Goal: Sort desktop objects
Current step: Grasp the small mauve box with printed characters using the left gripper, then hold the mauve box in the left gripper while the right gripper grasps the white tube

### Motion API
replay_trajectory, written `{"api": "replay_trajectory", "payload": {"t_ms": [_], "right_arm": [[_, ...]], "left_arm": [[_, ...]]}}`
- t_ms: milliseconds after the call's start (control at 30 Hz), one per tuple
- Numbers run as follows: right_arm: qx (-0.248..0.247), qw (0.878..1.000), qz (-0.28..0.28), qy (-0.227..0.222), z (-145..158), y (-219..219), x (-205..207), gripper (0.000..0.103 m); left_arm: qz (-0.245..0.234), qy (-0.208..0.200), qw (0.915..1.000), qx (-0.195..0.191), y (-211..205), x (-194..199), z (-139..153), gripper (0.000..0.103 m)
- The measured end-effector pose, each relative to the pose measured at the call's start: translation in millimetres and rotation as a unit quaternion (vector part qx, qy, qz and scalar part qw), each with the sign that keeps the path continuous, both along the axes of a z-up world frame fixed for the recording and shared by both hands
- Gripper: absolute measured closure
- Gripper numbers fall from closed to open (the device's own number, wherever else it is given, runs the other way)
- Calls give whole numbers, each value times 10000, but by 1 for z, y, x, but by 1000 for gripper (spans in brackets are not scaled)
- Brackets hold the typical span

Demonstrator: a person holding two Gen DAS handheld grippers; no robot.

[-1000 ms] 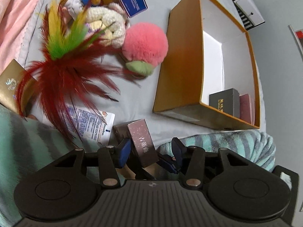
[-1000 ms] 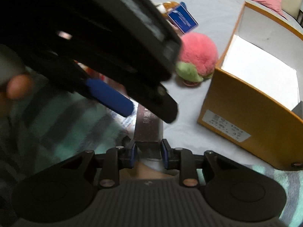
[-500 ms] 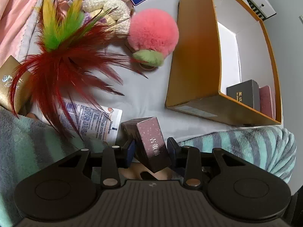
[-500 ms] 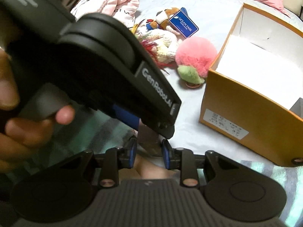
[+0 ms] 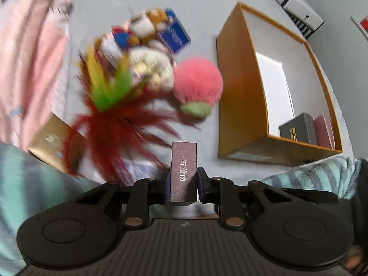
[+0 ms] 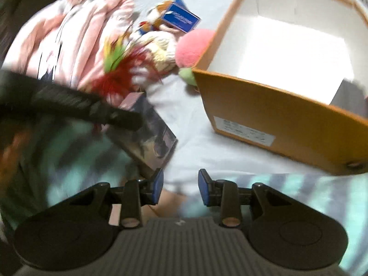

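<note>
Bedsheet (image 5: 142, 4): plush toys (image 5: 149, 53) beside orange box (image 5: 239, 87)

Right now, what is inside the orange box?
In the near corner of the orange box, a dark grey box stands beside a pink box. The rest of the white floor looks bare, though the near wall hides a strip along it.

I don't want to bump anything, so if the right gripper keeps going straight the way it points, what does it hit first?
Most likely the bare grey sheet. The right gripper is empty, its fingers opening, and aims down between the dark purple box and the orange box. Depth is unclear through the blur.
</note>
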State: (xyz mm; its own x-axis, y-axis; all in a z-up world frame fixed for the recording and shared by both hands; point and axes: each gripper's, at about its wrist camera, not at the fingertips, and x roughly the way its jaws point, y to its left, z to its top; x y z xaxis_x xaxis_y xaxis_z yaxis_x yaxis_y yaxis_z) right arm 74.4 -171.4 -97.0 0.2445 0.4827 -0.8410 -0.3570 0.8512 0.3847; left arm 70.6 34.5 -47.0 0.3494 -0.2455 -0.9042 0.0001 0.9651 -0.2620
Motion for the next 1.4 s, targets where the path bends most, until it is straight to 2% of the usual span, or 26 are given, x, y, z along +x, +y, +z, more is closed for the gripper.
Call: {"api": "replay_trajectory", "payload": {"t_ms": [67,233,367,600,667,700,767,867,1033,1233,1300,1400], "right_arm": [[296,9985,-273,363,-10,7,9,67],[694,9919,-558,905,-27,36,20,66],[628,9887,-785,1113,-47,46,26,66],[898,9793,-1041,1488,-68,50,32,67],[972,9779,-1044,1531,-72,53,33,76],[1018,9771,-1019,1568,-73,54,33,86],[1174,9734,-1046,1666,-75,55,33,95],[1268,9773,-1001,1374,-59,56,28,101],[1195,9862,-874,738,-8,50,16,103],[719,9958,-565,-82,48,30,-3,103],[462,9976,-438,-273,57,29,-6,103],[264,9988,-282,-302,53,27,-8,103]], "left_arm": [[19,-167,9997,157,4,-3,11,77],[157,-450,9979,448,20,-7,28,77],[272,-484,9961,683,30,-4,27,77],[305,-353,9965,699,40,0,14,77],[324,-339,9967,660,42,-2,13,77],[333,-337,9968,638,43,-2,12,77],[341,-328,9970,616,43,-1,12,77],[340,-334,9970,604,42,-2,12,77],[291,-402,9976,473,38,-4,19,77],[-112,-535,9981,289,9,-7,22,77],[-241,-510,9981,238,-1,-8,17,77],[-310,-370,9986,201,-12,-7,3,77]]}}
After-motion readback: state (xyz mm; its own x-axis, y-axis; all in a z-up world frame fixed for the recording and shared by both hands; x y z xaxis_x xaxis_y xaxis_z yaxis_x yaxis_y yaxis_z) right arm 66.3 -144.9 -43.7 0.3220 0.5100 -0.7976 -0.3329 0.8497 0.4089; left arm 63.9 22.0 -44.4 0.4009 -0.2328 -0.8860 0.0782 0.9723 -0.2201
